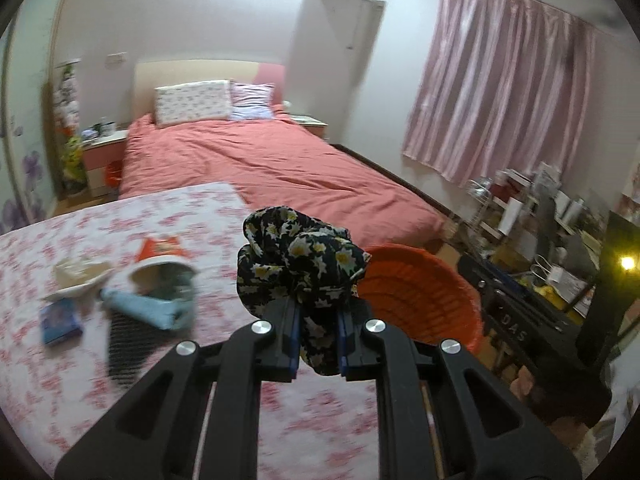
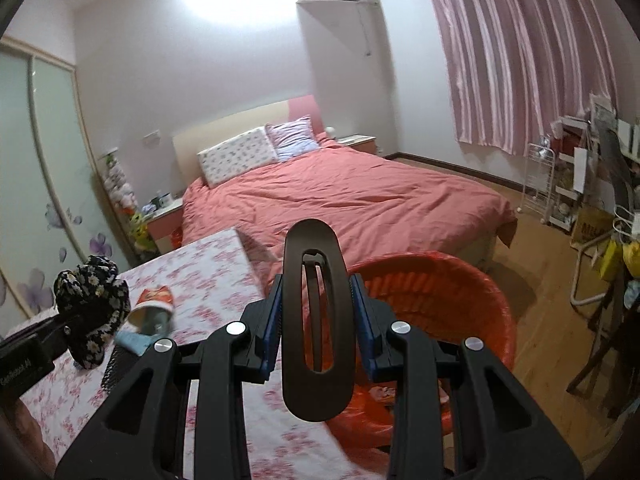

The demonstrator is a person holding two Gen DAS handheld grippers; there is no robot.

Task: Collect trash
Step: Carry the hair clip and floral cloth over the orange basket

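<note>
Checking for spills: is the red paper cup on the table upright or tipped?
Tipped: the red paper cup lies on its side, its open mouth facing the camera.

A: The dark floral scrunchie [image 1: 298,258]?
B: Bunched, clamped above the table edge.
A: The black oval hair clip [image 2: 318,316]?
B: Upright (slotted centre), before the orange basket [image 2: 452,292].

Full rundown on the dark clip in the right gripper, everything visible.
The hair clip is a long, flat, dark brown oval, apparently matte plastic, with a slotted centre and a thin inner bar. It stands upright, clamped at mid-length between the right gripper's blue pads, both ends free, in front of the orange basket.
</note>
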